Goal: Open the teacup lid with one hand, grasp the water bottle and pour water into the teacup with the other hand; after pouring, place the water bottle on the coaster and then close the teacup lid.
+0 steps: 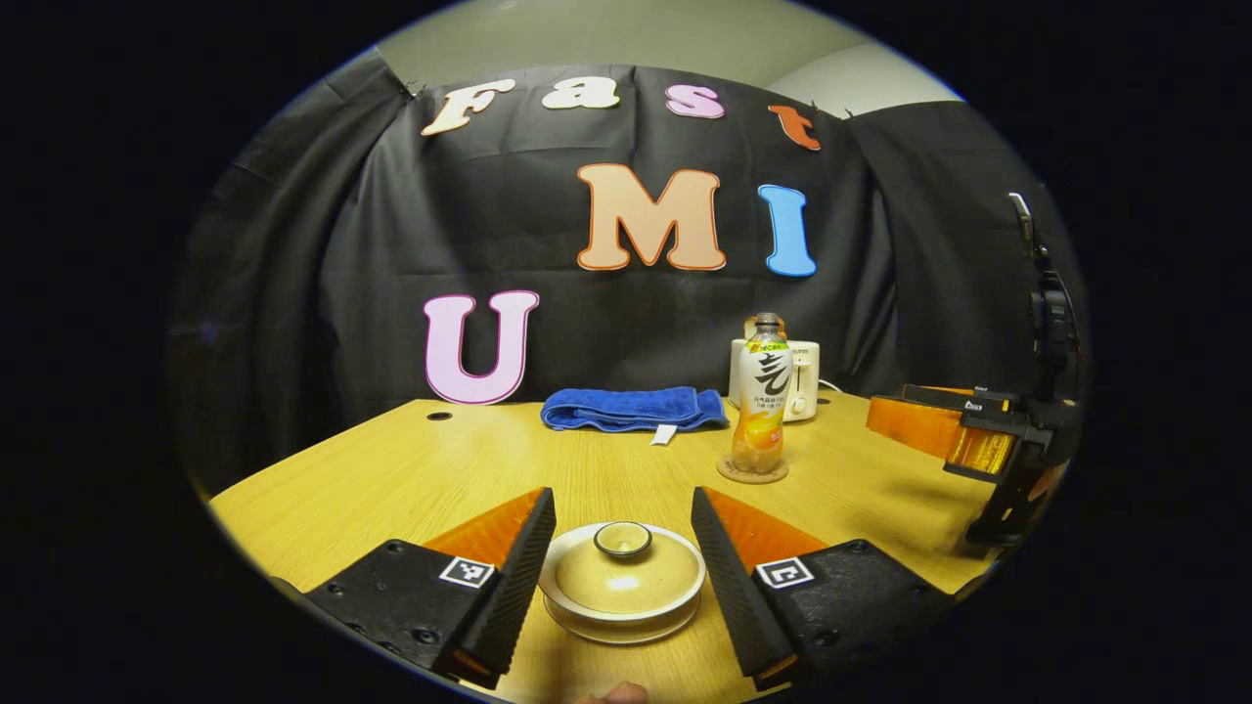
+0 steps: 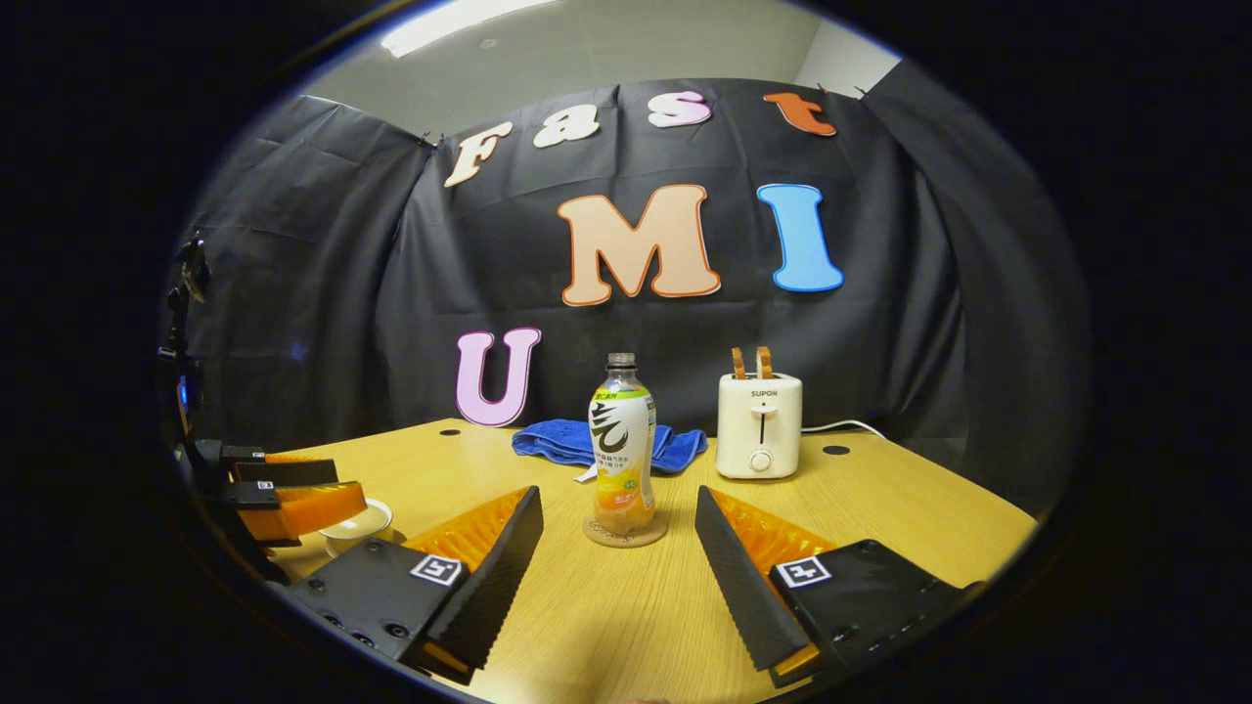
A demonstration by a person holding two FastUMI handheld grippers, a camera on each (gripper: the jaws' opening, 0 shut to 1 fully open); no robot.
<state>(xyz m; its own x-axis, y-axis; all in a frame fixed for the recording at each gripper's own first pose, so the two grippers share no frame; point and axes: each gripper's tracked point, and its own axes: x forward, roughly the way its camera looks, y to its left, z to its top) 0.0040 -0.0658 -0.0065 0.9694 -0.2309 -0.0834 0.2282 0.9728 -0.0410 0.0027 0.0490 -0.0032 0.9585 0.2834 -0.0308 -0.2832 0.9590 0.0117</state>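
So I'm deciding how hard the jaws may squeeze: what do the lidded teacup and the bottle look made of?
Teacup lid: likely glazed ceramic, cream with a glossy highlight. Water bottle: likely thin clear plastic, see-through at the neck, wrapped in a printed label. Coaster beneath it: matte, brown, possibly cork.

Both views are evenly lit from above; in the right gripper view a ceiling light strip [image 2: 460,22] glows at the top edge. The bench [image 1: 391,479] is bright and warm, with a soft sheen on the teacup lid [image 1: 623,572] and faint glare on the water bottle [image 2: 622,450]. Shadows are soft and short beside the objects. Fisheye distortion bends the bench edge and cloth wall towards the rim, where the picture dims and softens. The centre is sharp.
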